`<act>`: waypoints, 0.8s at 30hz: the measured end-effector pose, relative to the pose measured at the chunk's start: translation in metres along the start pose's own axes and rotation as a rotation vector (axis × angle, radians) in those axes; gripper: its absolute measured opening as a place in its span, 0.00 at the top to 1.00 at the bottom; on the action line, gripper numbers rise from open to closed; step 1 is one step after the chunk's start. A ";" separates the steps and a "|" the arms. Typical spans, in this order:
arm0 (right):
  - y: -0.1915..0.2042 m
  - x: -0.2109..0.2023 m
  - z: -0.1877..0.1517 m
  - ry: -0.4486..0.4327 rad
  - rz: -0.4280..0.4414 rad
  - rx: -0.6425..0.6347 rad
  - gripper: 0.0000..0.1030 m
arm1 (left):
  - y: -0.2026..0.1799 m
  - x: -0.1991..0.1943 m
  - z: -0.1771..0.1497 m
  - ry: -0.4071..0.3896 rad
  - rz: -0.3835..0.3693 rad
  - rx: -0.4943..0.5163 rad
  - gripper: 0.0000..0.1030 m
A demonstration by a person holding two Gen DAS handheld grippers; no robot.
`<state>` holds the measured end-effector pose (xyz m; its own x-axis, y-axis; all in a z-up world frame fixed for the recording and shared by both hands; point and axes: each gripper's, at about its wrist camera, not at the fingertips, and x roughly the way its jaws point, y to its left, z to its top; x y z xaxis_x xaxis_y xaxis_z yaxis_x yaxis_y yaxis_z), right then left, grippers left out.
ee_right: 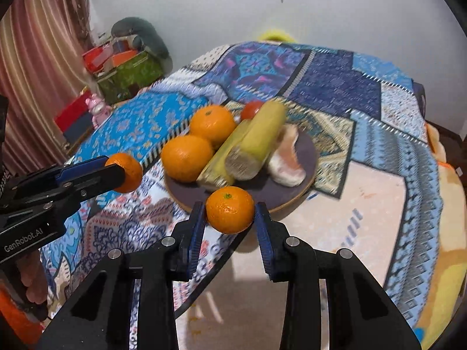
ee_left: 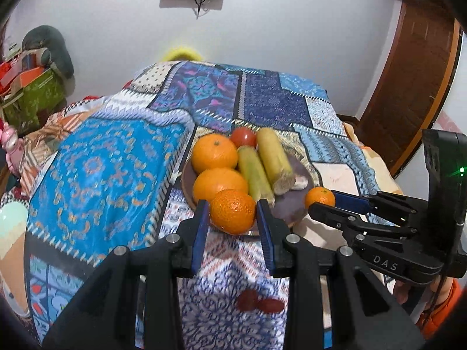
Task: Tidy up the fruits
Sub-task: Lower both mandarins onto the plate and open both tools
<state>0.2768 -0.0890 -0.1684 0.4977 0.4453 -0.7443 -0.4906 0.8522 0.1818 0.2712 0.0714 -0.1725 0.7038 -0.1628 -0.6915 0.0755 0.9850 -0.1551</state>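
Observation:
A dark round plate on the patterned bedspread holds two oranges, a tomato, two yellow-green stalk pieces and a peeled citrus segment. My left gripper is shut on an orange at the plate's near edge; it also shows in the right wrist view. My right gripper is shut on a small orange just before the plate's front rim; it also shows in the left wrist view.
Two small red fruits lie on the bedspread below my left gripper. Boxes and a green bag stand at the far left by a curtain. A pink toy sits by the bed edge. A wooden door is at right.

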 end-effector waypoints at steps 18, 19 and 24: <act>-0.024 0.032 0.017 0.000 -0.035 0.016 0.69 | -0.007 0.064 0.038 0.032 0.000 0.013 0.68; -0.024 0.033 0.016 0.001 -0.038 0.014 0.69 | -0.007 0.065 0.038 0.028 0.004 0.016 0.68; -0.028 0.040 0.013 0.015 -0.026 0.024 0.69 | -0.011 0.071 0.040 0.019 0.018 0.032 0.68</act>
<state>0.3201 -0.0915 -0.1952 0.4992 0.4185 -0.7587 -0.4602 0.8700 0.1770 0.3489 0.0512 -0.1912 0.6914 -0.1460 -0.7076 0.0856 0.9890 -0.1205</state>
